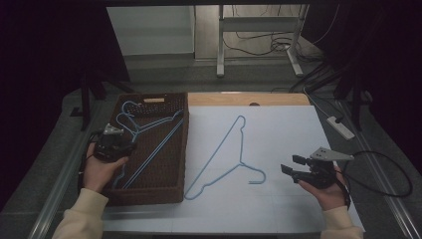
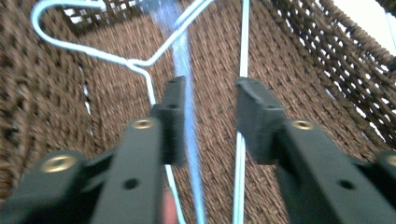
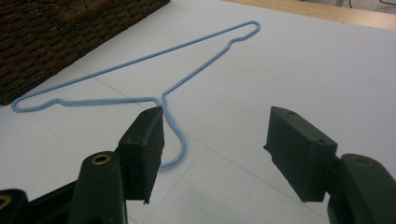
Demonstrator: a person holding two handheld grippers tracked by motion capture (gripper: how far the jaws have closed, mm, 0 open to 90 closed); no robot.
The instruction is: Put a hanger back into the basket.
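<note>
Two grippers, fingers spread: left gripper (image 1: pixel 113 144) over basket (image 1: pixel 171 191) hangers (image 1: pixel 149 144), right gripper (image 1: pixel 293 168) beside table hanger (image 1: pixel 219 154).

Three blue hangers (image 1: pixel 226 154), perhaps; one basket (image 1: pixel 171 191).

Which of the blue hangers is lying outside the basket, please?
The hanger on the white sheet, near the right gripper; the others lie inside the woven basket.

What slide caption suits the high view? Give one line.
Left gripper reaches into basket of hangers; right gripper waits beside hanger.
</note>
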